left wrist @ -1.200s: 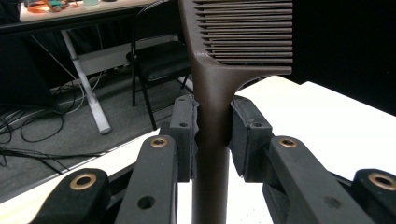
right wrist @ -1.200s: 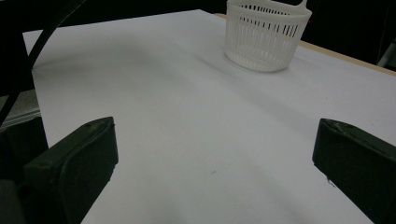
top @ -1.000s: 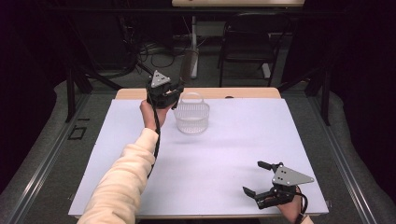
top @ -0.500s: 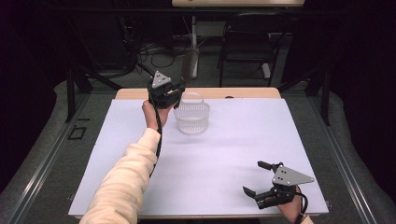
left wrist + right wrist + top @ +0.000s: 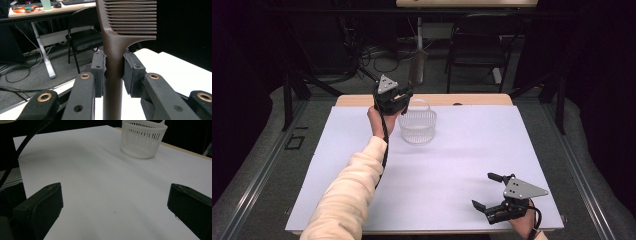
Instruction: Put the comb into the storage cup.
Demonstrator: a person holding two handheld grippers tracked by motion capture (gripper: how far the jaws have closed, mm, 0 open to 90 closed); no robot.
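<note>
The comb stands upright, clamped by its handle in the left gripper, above the table's far edge beside the basket. The right gripper rests near the table's near right corner, jaws apart.

High view overhead facing forward, gripper views low, close, sharing basket.

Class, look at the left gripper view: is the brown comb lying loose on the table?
No: the left gripper clamps the comb by its handle, holding it upright.
</note>
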